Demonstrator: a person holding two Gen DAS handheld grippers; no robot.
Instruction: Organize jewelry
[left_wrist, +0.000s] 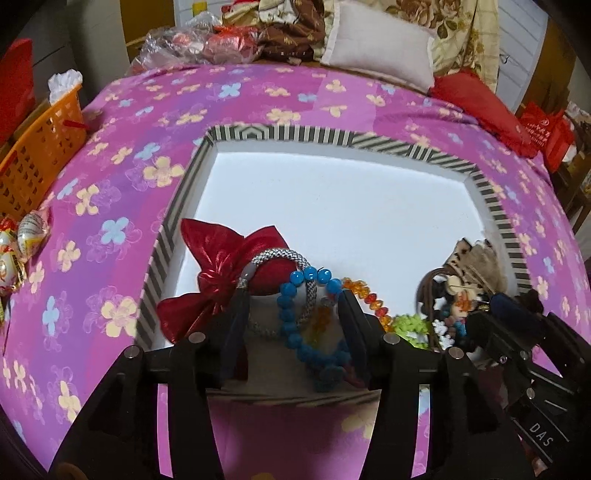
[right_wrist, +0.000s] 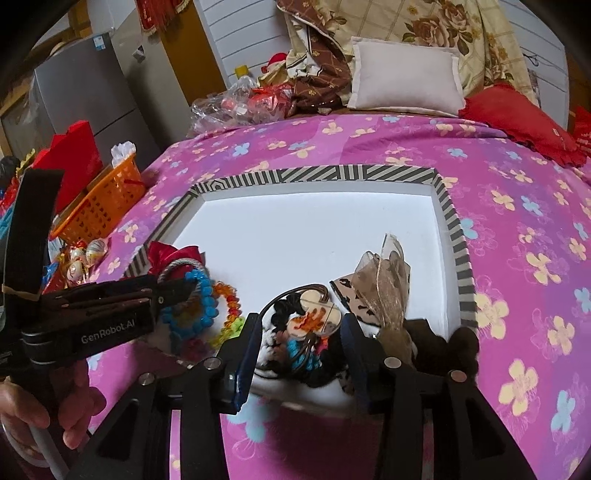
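Sorting underway in the striped-rimmed white tray (left_wrist: 376, 142) on the bed: left gripper (left_wrist: 291, 314) jaws released around the blue bead bracelet (left_wrist: 295, 314); right gripper (right_wrist: 303, 332) jaws spread, not gripping, around the hair-tie heap (right_wrist: 310, 321). Next, pick one piece.

Both wrist views are evenly and fairly brightly lit by soft indoor light. The white floor of the striped tray (left_wrist: 343, 206) is overexposed to a nearly featureless glare in both views, brightest along its far edge. Shadows are faint; a dull grey one lies between the left gripper's fingers (left_wrist: 236, 317) in the tray's near corner. Fisheye distortion bows the floral bedspread (left_wrist: 110, 184) into a dome, and dark vignetting cuts the corners. The black gripper bodies at the bottom look soft, and the tray's near rim under the right gripper (right_wrist: 301, 332) is smeared by blur.
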